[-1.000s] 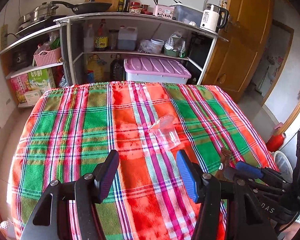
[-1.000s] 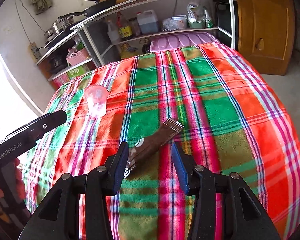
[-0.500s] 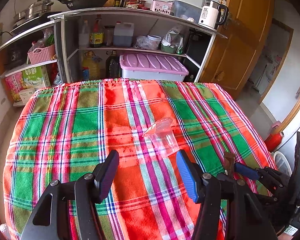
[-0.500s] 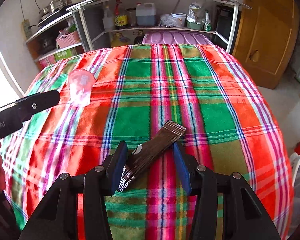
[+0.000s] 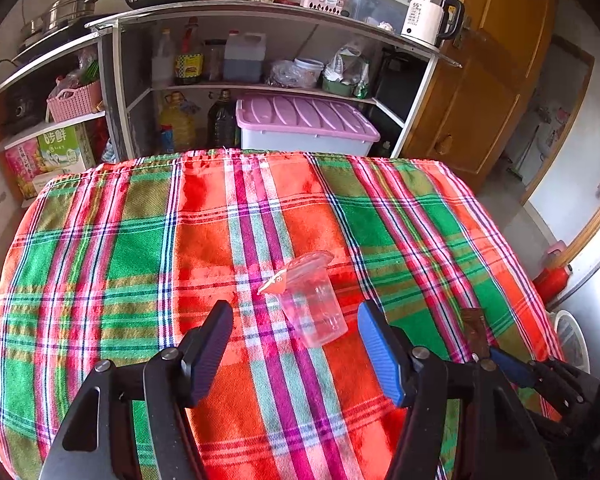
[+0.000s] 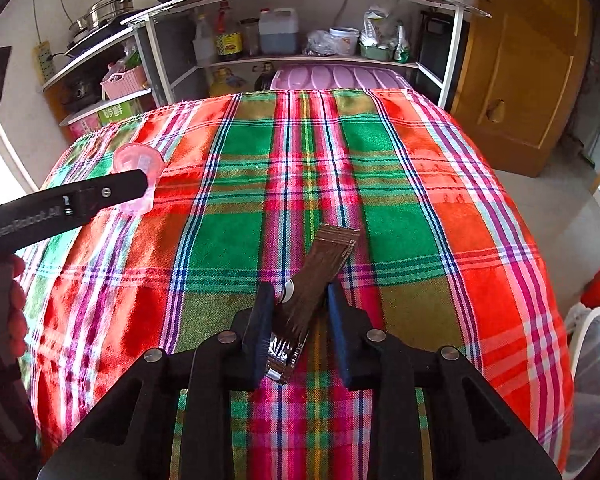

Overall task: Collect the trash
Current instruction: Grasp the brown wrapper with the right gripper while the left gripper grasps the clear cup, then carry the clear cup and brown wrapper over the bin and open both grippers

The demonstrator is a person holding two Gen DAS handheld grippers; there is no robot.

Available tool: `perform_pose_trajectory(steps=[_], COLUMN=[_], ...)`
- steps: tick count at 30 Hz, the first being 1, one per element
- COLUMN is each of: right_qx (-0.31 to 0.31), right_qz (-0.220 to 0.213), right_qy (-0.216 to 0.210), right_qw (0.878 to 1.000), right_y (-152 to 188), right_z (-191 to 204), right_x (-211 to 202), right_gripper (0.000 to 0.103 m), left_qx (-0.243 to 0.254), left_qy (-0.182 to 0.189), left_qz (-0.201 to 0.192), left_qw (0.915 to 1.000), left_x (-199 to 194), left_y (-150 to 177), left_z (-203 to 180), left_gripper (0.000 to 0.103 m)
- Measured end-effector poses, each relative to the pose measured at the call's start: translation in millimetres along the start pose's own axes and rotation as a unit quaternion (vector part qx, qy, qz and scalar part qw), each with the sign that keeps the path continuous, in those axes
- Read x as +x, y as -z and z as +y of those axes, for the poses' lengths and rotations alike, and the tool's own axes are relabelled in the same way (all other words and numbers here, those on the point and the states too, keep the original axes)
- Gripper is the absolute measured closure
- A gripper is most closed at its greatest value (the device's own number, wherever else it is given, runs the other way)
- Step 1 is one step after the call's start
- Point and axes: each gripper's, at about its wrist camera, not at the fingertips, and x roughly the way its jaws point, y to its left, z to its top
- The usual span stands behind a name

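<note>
Lying on its side at the centre of the left wrist view, the clear plastic cup point(image 5: 314, 300) has its rim and a torn red-printed seal turned toward the upper left of the frame and its base toward the camera. That makes it a low, rounded thing best taken across its walls. The left gripper point(image 5: 296, 354) is lined up for this: its dark left pad and blue right pad stand on either side of the cup's base, both clear of it, and the jaws are opening wider, probably to clear the wall before sliding further along. Nothing is held there yet.

The second piece of trash, a brown snack wrapper point(image 6: 314, 280), lies flat on the plaid tablecloth point(image 6: 440, 200) at lower centre of the right wrist view, running diagonally from its crimped end at upper right down between the fingers. The right gripper point(image 6: 298, 326) straddles its middle and is closing; the left pad looks to be against the wrapper's edge, the right pad close beside it, and I cannot tell whether it presses. Pinching so flat a wrapper across its width should buckle it upward and give the pads something to hold.

At the lower right edge of that view, beyond the table, a white mesh bin point(image 6: 596, 364) stands on the floor, likely where both pieces go. In the upper half of the frame, cluttered kitchen shelves point(image 6: 300, 56) sit behind the table.
</note>
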Motion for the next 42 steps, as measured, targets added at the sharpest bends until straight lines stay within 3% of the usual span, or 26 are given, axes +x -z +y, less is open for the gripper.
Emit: perform_pose_trajectory(steps=[7,16,29,42], right_qx=[-0.001,0.001,0.019,0.042], right_qz=[-0.003,-0.007,-0.024,-0.059], right_qy=[0.0,-0.002,-0.031,-0.034], right_qw=[1.0,1.0,0.999,0.997], right_y=[0,1,4,24], right_z=[1,0,-12,-47], right_x=[0,0,-13,-61], right_gripper=[0.075,0.075,0.077,0.078], left_qx=[-0.001,-0.002,0.01,0.04], left_qy=[-0.012,-0.025,-0.021,0.023], left_qz=[0.005,0.004,-0.021,-0.03], left_qw=[0.9999,0.9997,0.9995,0.9985], left_x=[14,16,-14,-56], left_y=[-2,-1,7,29], left_z=[-2,1,-5,-45], left_gripper=[0.039,0.074,0.075,0.075])
